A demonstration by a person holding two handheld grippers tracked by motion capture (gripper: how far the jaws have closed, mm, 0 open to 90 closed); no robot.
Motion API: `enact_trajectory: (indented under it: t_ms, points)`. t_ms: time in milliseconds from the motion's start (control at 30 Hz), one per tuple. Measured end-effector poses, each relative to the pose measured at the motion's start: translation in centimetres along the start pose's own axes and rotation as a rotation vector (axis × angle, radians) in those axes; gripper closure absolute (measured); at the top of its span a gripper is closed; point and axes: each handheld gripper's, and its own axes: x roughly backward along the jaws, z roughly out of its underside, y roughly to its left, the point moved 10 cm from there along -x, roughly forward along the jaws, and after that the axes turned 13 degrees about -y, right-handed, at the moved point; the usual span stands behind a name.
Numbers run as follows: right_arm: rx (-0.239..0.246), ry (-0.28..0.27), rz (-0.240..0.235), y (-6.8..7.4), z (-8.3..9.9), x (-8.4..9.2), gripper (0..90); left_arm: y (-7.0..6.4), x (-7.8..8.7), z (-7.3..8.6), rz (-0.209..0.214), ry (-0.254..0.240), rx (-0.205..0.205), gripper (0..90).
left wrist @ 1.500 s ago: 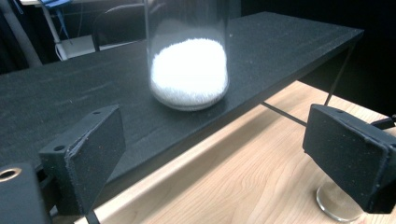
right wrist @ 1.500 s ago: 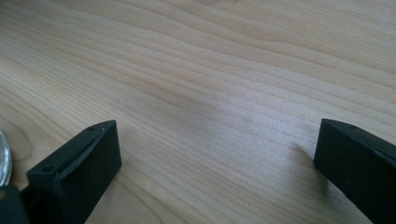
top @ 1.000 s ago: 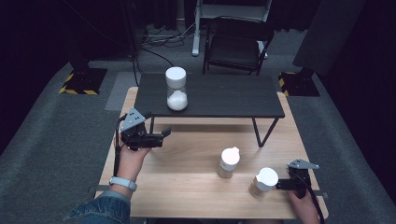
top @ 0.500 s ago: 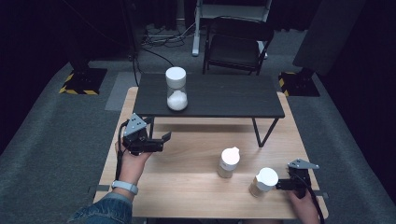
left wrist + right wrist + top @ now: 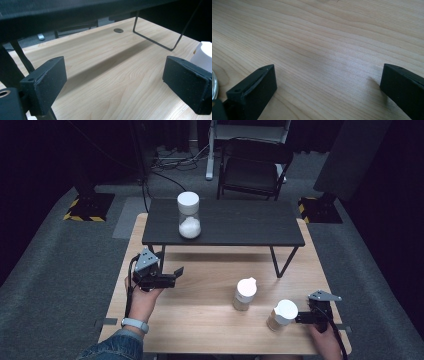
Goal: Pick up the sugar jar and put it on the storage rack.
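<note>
**Desk:** Nearest hazard?

**Photographer:** The right gripper [image 5: 303, 318], jaws spread and empty, sits just beside a white-capped jar [image 5: 282, 314] near the wooden table's [image 5: 210, 320] front edge; a nudge could topple it.

**Desk:** Farther out?

**Photographer:** The left gripper [image 5: 176, 275], likewise open, has bare board ahead, a second jar [image 5: 244, 293] to its right, and the black shelf [image 5: 240, 222] with its tall jar [image 5: 188, 214] overhead.

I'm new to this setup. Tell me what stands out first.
A tall jar with a white lid and white powder at its bottom stands on the black shelf raised over the wooden table. Two smaller white-capped bottles sit on the table's near right: one mid-table, one just beside the right claw. The left claw is held open above the table's left side.
</note>
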Motion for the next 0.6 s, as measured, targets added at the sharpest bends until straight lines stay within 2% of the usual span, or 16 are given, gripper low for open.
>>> enact_trajectory:
  t_ms: [333, 600]
  points:
    - [0.0, 0.0, 0.0, 0.0, 0.0, 0.0, 0.6, 0.1, 0.1, 1.3, -0.002, 0.02, 0.021, 5.1]
    - [0.0, 0.0, 0.0, 0.0, 0.0, 0.0, 0.6, 0.1, 0.3, 1.7, -0.011, 0.022, 0.011, 5.3]
